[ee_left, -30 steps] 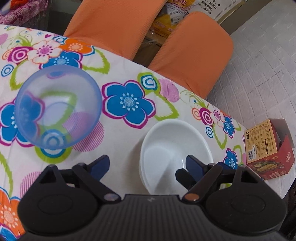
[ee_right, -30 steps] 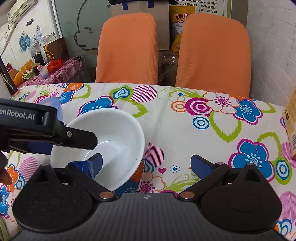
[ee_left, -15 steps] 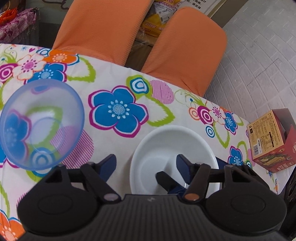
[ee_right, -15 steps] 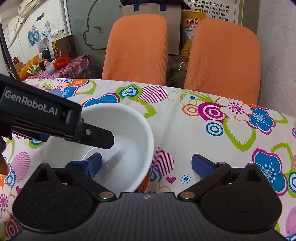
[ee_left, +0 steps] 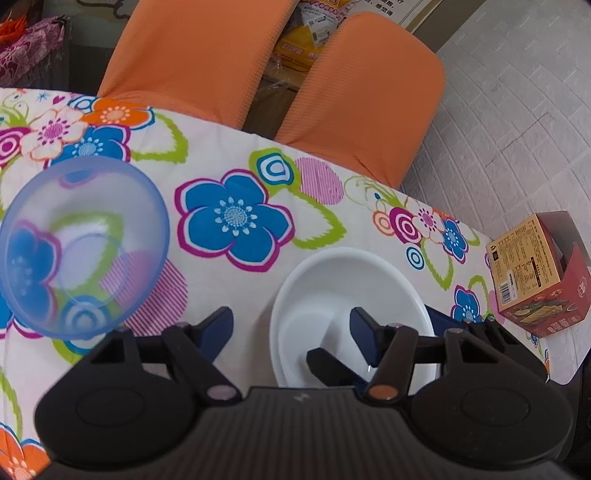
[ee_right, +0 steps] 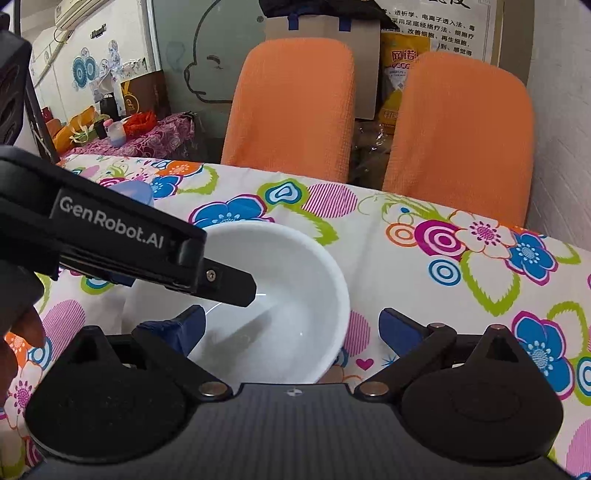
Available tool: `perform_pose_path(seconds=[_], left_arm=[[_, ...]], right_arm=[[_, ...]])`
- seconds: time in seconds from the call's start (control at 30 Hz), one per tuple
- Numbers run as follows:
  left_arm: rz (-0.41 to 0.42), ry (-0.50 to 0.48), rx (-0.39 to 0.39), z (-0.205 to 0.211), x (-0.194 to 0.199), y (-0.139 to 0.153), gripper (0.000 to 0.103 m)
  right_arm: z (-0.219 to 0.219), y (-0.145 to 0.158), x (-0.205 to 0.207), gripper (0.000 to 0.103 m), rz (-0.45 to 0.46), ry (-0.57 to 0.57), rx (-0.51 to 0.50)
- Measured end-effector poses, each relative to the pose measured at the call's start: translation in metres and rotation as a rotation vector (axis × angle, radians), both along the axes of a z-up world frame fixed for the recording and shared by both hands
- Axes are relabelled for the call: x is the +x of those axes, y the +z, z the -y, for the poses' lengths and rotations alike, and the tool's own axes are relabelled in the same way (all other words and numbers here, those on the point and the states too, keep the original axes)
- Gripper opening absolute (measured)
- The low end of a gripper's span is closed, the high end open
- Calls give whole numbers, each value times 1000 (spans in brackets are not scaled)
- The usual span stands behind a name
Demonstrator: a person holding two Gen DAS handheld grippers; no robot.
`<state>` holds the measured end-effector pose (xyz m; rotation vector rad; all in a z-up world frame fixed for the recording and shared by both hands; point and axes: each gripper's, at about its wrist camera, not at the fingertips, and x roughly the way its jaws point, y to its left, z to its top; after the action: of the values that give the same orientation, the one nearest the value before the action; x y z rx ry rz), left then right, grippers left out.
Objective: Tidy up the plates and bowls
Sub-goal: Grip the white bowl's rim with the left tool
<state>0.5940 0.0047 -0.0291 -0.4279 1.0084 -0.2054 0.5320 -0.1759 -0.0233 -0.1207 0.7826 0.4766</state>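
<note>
Flowered tablecloth [ee_left: 332, 236] is seen under a white bowl [ee_left: 343, 295], straddled by the spread left gripper [ee_left: 291, 325] and the spread right gripper [ee_right: 291, 325]; a rim pinch seems needed next.

A table [ee_right: 388, 258] covered by a white cloth printed with bright flowers, rings and green leaves fills the lower part of both views. Two chairs with orange fabric backs stand side by side at its far edge, one [ee_right: 291, 103] to the left and the other [ee_right: 461, 136] to the right. Between and behind them sit a brown cardboard box [ee_right: 321, 22] and yellow printed bags [ee_right: 402, 55]. A white textured brick-pattern wall [ee_left: 517, 110] runs along the right side. At back left, a white cabinet [ee_right: 107, 66] carries blue round stickers, and a lower surface [ee_right: 147, 136] draped in purple patterned cloth holds small clutter. Soft, even light fills the room.
</note>
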Motion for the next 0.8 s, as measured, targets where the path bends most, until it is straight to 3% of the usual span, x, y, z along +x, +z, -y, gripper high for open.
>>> perform_pose_path(seconds=[0.07, 0.1, 0.13, 0.23, 0.4, 0.6, 0.8], left_arm=[[3, -6, 8, -1, 0, 0, 46], [4, -13, 14, -1, 1, 0, 31], [8, -17, 24, 0, 1, 0, 23], [11, -14, 20, 0, 2, -1, 16], [-19, -36, -24, 2, 0, -2, 16], [-71, -36, -81, -7, -10, -3, 16], [-82, -53, -71, -6, -34, -1, 16]], right_arm=[[0, -4, -1, 86, 0, -4, 0], [2, -5, -2, 86, 1, -5, 11], [3, -5, -5, 85, 6, -5, 20], [-2, -4, -12, 81, 21, 25, 28], [-13, 6, -19, 74, 16, 71, 40], [-9, 5, -24, 74, -105, 59, 73], [-11, 11, -49, 75, -89, 61, 34]])
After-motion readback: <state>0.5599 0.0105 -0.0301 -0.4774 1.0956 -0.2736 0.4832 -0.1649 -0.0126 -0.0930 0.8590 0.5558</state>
